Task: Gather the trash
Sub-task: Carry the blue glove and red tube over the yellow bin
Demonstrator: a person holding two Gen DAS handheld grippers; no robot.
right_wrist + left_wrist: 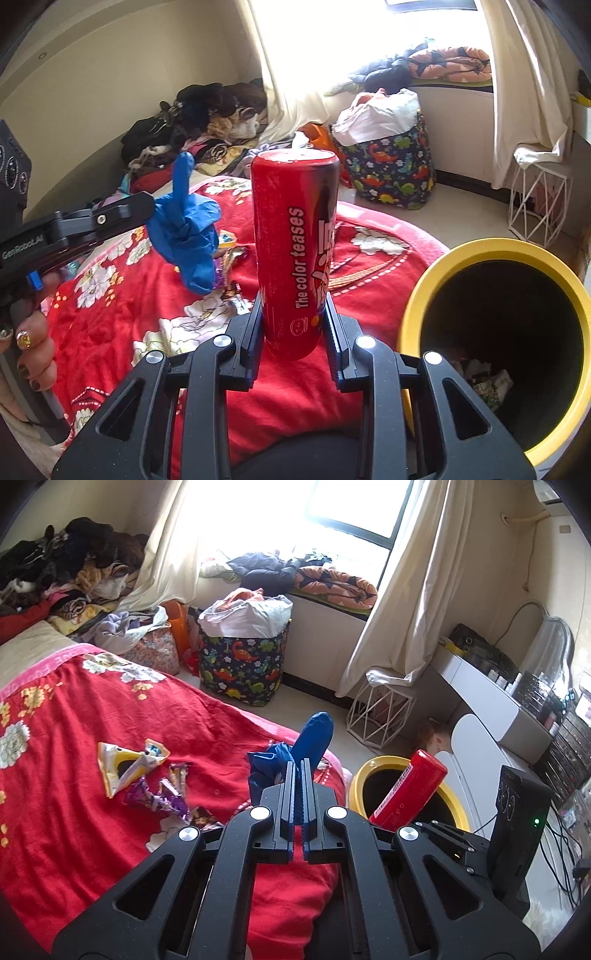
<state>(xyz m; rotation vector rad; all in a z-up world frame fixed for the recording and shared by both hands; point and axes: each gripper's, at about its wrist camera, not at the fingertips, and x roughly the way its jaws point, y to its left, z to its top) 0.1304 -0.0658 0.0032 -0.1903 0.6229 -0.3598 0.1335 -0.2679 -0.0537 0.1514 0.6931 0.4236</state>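
Note:
My left gripper [298, 766] is shut on a crumpled blue glove [308, 740], held over the red floral bedspread [92, 794]. The same blue glove [188, 230] shows at the left of the right wrist view, hanging from the left gripper [149, 208]. My right gripper [293, 306] is shut on a tall red candy tube [295, 240] that stands upright between the pads. That red tube [408, 790] is also in the left wrist view, just in front of the yellow-rimmed bin [458, 794]. The bin [436, 273] stands at the right of the bed, dark inside, with scraps at its bottom.
Yellow and purple snack wrappers [144, 775] lie on the bedspread. A dinosaur-print laundry bag [242, 664] and a white wire basket [380, 712] stand on the floor by the window. Clothes are piled at the bed's far end [66, 572]. A white dresser [491, 701] is at the right.

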